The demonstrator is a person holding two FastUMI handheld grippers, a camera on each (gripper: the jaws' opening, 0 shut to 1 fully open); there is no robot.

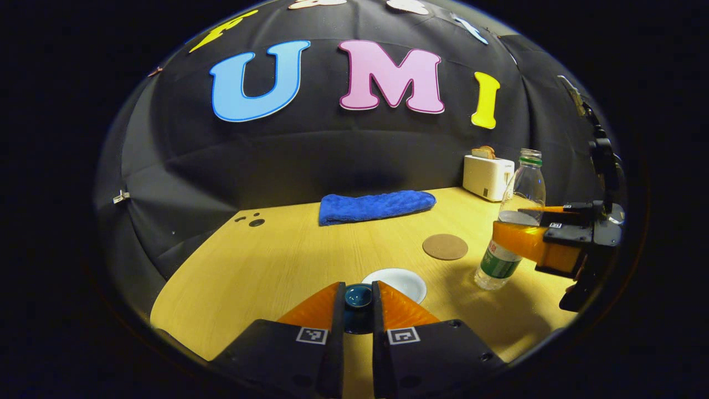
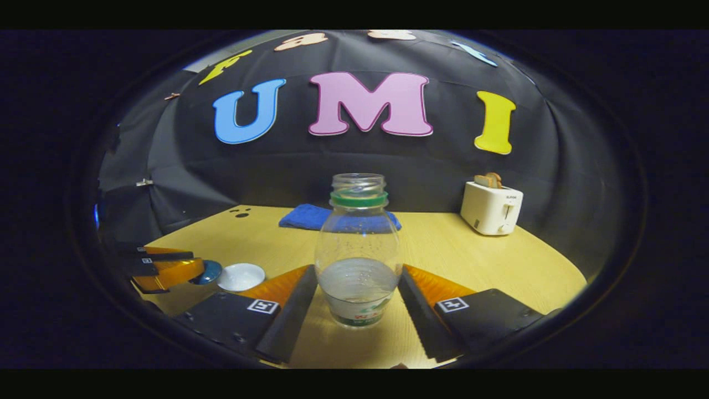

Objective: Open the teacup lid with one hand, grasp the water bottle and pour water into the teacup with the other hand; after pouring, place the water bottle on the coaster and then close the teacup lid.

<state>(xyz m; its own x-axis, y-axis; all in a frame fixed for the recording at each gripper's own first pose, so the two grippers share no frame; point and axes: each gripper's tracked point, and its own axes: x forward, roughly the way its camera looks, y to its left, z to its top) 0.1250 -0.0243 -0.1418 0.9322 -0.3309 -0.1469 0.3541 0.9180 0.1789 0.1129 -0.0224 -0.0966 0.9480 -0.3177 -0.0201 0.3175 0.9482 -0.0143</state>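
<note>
My left claw [image 1: 358, 296] is clamped on the dark teal teacup lid [image 1: 358, 295], its two fingers pressed against the small round knob from either side. Just beyond the lid, in the left gripper view, lies a white saucer [image 1: 400, 281] on the wooden surface [image 1: 277, 260]; I cannot tell whether the lid is raised off a cup, since the cup itself is hidden under my fingers.

My right claw [image 2: 358, 288] has its fingers set around the clear plastic water bottle [image 2: 358, 252], one on each side of the lower body. From the right gripper view I see slight gaps between the fingers and the bottle wall, so I cannot tell if they truly press on it. The bottle stands upright, uncapped, with a green ring at its neck and water filling roughly the lower third. In the left gripper view that bottle [image 1: 512, 221] is tilted a little, with the right claw [image 1: 526, 235] around its middle, and its base at or just above the surface.

The round cork coaster [image 1: 445, 246] lies bare between the saucer and the bottle, near both. Farther back a folded blue towel [image 1: 376, 206] lies by the wall, and a white toaster [image 1: 487, 176] with bread in its slots stands at the far right corner.
</note>
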